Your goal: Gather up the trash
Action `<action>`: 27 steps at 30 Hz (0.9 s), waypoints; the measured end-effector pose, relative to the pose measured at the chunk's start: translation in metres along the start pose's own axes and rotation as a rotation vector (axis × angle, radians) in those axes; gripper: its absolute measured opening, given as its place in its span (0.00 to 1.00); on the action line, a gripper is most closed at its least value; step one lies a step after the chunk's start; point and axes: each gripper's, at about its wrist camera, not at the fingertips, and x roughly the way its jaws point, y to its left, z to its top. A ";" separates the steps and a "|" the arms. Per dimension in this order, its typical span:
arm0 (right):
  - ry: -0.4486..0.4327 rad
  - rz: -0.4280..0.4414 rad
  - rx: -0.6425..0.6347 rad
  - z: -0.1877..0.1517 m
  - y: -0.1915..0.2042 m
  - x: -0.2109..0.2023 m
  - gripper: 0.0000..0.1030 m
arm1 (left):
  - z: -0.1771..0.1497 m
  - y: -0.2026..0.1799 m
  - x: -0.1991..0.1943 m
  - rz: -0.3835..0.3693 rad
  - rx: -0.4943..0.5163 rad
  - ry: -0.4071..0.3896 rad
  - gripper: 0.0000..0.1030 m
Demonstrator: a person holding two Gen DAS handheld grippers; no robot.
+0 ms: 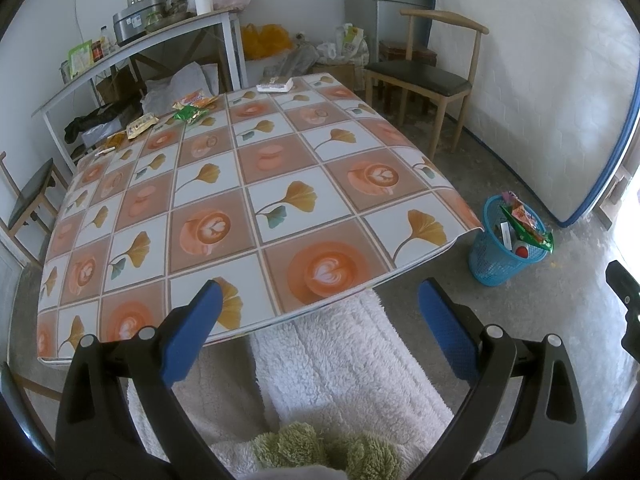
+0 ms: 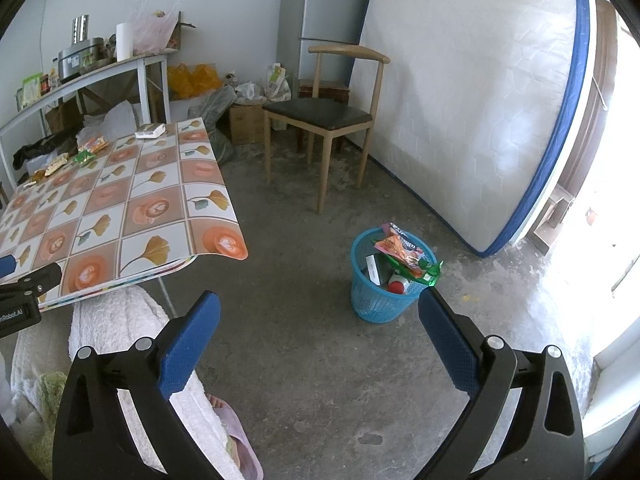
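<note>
Nearby, both tongs (image 1: 320, 312) (image 2: 320, 320) gape beside the table edge (image 1: 360, 292).

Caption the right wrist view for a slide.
Open right gripper faces a blue bin of wrappers on the floor.

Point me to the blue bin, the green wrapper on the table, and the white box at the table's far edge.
blue bin (image 2: 374, 304): right wrist view, mesh side wall.
green wrapper (image 1: 190, 113): left wrist view, its middle.
white box (image 1: 274, 86): left wrist view, top face.

Along the table's (image 1: 248, 184) far edge lie about five wrappers (image 1: 191, 106) and one white box (image 1: 274, 85). One bin (image 2: 380, 280) stands on the floor. Two chairs (image 1: 424, 76) are visible.
</note>
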 end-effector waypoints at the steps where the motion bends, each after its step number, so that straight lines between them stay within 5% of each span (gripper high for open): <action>1: 0.000 0.000 0.000 0.000 0.000 0.000 0.94 | 0.000 0.000 0.000 -0.001 -0.001 0.000 0.92; 27: -0.002 -0.002 0.001 0.001 0.002 -0.001 0.94 | 0.000 0.003 0.000 -0.004 -0.004 0.001 0.92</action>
